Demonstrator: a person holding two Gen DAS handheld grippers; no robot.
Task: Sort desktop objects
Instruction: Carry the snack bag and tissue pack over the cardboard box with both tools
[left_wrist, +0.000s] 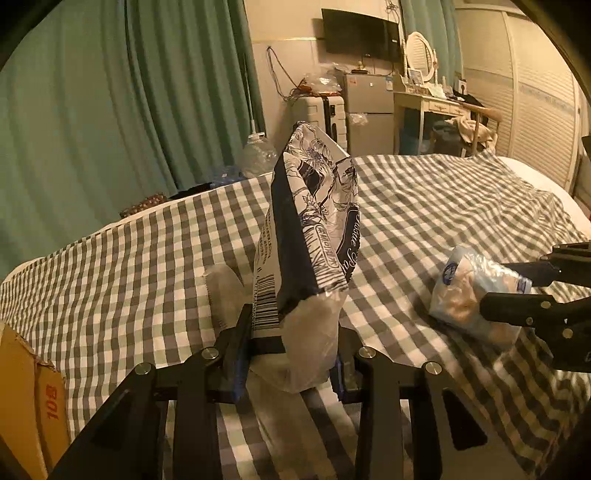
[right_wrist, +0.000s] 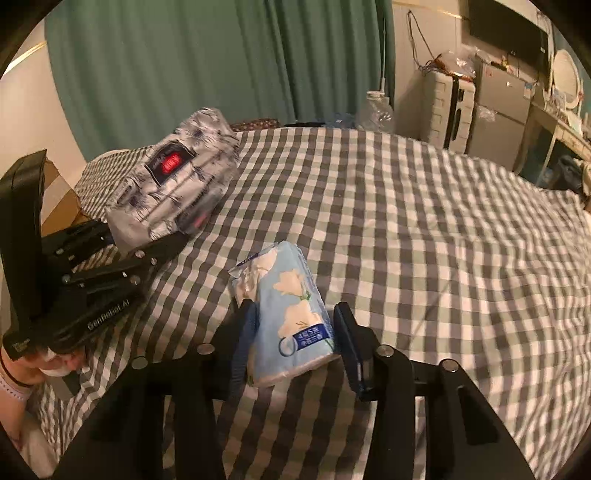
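Observation:
A navy-and-white flowered tissue pack (left_wrist: 314, 221) stands on end over the checked cloth, and my left gripper (left_wrist: 293, 319) is shut on its lower, clear-wrapped end. The right wrist view shows the same pack (right_wrist: 173, 173) tilted at the far left. A light blue tissue pack with white flowers (right_wrist: 291, 314) lies lengthwise between the fingers of my right gripper (right_wrist: 293, 308), which is shut on its sides. In the left wrist view this blue pack (left_wrist: 469, 291) appears at the right, held in the right gripper (left_wrist: 495, 286).
A grey-and-white checked cloth (left_wrist: 443, 206) covers the bed. A cardboard box (left_wrist: 33, 398) stands at the near left, by the person's hand (right_wrist: 29, 365). Beyond the far edge are green curtains, a large water bottle (left_wrist: 258, 151), a suitcase (left_wrist: 321, 114), a small fridge and a dressing table.

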